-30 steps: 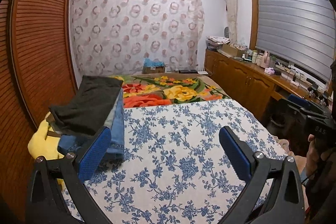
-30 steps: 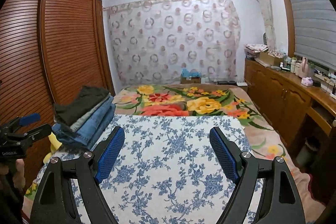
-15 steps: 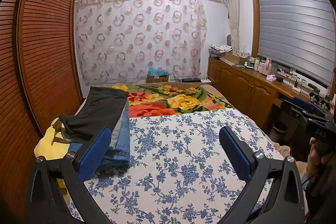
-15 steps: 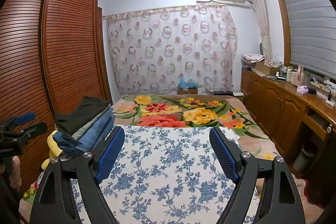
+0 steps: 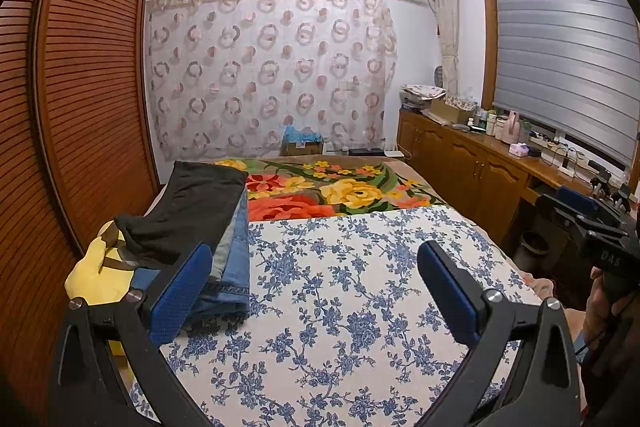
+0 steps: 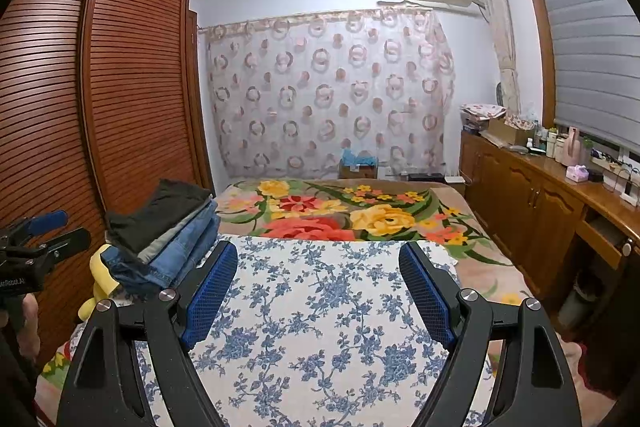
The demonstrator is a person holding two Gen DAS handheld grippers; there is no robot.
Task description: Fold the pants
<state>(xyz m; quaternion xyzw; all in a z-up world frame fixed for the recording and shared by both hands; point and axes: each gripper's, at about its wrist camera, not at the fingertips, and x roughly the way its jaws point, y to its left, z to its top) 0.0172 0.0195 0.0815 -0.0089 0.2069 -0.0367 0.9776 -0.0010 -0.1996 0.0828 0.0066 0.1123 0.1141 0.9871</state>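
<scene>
Pants (image 5: 188,211) sit in a folded stack at the left edge of the bed (image 5: 340,307), dark pair on top of the jeans, probably parked there to keep the blue-flowered sheet free for folding. Left gripper (image 5: 316,279) and right gripper (image 6: 320,283) both hover over that sheet, wide open and holding nothing.

One stack of folded pants (image 5: 208,223) sits at the left of the frame, one yellow cloth (image 5: 94,277) beside it, and two grippers, left gripper (image 5: 314,271) and right gripper (image 6: 318,269).
</scene>
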